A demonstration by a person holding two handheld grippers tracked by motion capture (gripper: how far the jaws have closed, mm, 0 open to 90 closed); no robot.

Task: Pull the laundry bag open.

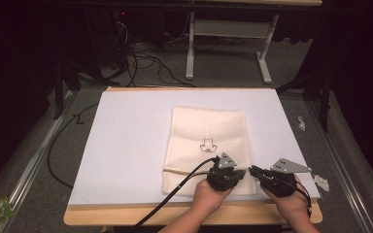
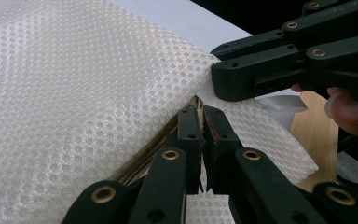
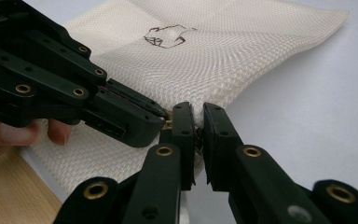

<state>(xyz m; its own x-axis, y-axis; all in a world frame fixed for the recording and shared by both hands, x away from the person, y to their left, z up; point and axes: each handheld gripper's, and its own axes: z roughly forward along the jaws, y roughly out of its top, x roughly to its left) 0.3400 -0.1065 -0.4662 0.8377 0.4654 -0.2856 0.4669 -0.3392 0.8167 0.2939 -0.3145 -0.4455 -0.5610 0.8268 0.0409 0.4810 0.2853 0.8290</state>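
At the sheet's near edge lies the mesh bag; the left gripper is clamped on its zipper end, the right gripper pinching the bag's corner beside it.

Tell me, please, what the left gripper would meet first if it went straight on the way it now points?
The left gripper is already shut on the mesh bag at its zipper edge, so more mesh comes first. Just past it, to the right in its own view, stands the right gripper, also clamped on the bag; depth between them is unclear.
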